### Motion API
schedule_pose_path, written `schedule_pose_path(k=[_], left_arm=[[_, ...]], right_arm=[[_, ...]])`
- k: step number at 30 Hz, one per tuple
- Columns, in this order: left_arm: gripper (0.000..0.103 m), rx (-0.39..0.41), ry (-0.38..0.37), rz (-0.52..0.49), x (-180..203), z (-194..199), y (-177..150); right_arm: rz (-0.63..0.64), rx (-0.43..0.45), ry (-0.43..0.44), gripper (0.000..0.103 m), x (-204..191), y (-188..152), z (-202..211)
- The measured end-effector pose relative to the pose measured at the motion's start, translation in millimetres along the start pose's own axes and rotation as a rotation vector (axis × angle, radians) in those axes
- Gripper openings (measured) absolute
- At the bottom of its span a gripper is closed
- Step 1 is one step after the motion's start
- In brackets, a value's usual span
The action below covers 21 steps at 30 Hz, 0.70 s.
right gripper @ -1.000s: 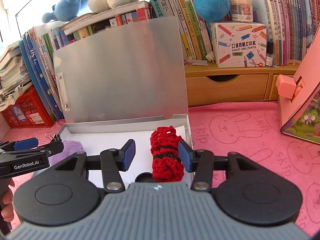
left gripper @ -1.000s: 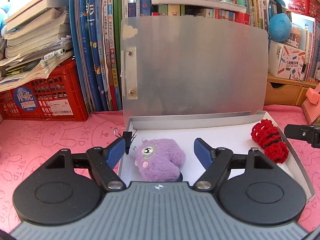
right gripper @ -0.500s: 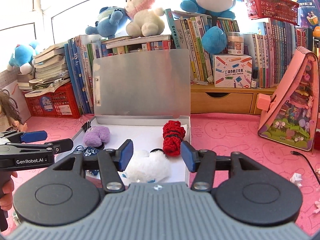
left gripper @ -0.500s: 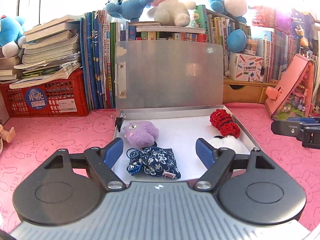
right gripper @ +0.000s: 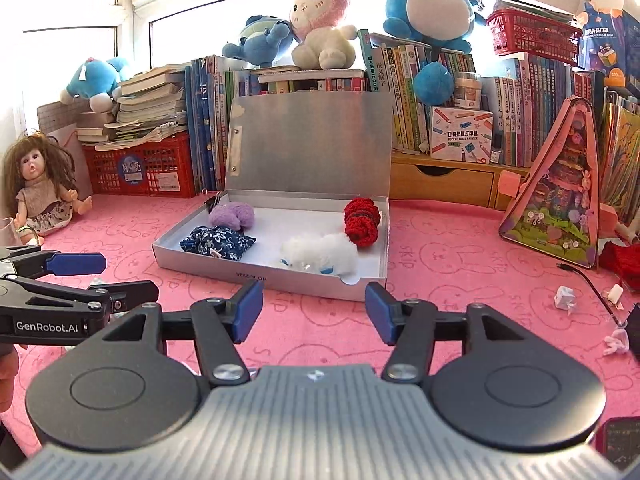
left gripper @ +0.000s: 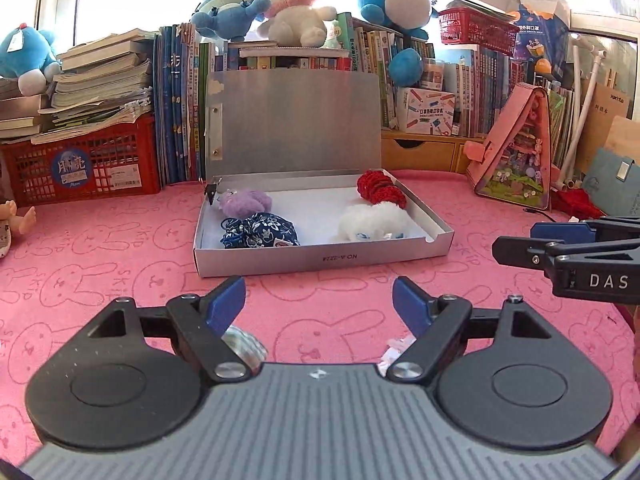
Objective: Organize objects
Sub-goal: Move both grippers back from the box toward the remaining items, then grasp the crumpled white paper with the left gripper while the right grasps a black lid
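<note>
An open silver box (left gripper: 320, 258) (right gripper: 276, 278) lies on the pink mat, its lid upright at the back. Inside are a purple plush (left gripper: 246, 203) (right gripper: 233, 216), a blue floral pouch (left gripper: 260, 232) (right gripper: 218, 243), a white fluffy toy (left gripper: 374, 222) (right gripper: 320, 252) and a red knitted piece (left gripper: 380, 188) (right gripper: 362, 220). My left gripper (left gripper: 319, 306) is open and empty, in front of the box. My right gripper (right gripper: 314, 312) is open and empty, also in front of the box. Each gripper shows at the edge of the other's view.
Books, a red crate (left gripper: 80, 164) and plush toys line the back. A doll (right gripper: 40, 188) sits at the left. A pink toy house (right gripper: 560, 196) stands at the right. Paper scraps (right gripper: 564, 298) and a cable (right gripper: 588, 280) lie on the mat at the right.
Both grippers have pulled back from inside the box to the mat in front of it. The purple plush and the red knitted piece stay in the box.
</note>
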<state>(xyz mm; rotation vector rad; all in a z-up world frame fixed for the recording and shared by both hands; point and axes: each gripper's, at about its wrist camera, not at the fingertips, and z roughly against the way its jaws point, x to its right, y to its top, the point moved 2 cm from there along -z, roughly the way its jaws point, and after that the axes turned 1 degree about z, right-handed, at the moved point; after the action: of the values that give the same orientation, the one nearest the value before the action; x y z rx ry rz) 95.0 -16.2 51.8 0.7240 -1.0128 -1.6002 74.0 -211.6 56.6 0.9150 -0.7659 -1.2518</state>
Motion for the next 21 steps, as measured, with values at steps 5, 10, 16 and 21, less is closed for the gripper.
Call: schedule_pose_path(k=[5, 10, 16, 21], left_arm=[[0.084, 0.038, 0.024, -0.032, 15.0, 21.2, -23.3], [0.083, 0.042, 0.003, -0.039, 27.8, 31.2, -40.7], [0.065, 0.023, -0.020, -0.053, 43.0, 35.3, -59.4], [0.055, 0.006, -0.057, -0.063, 53.2, 38.4, -70.5]], right_arm=[[0.007, -0.015, -0.020, 0.072, -5.8, -25.0, 13.1], [-0.002, -0.028, -0.039, 0.072, -10.2, -48.0, 21.9], [0.002, -0.026, -0.061, 0.072, -14.8, -64.8, 31.2], [-0.029, -0.027, -0.074, 0.072, -9.9, -74.7, 39.1]])
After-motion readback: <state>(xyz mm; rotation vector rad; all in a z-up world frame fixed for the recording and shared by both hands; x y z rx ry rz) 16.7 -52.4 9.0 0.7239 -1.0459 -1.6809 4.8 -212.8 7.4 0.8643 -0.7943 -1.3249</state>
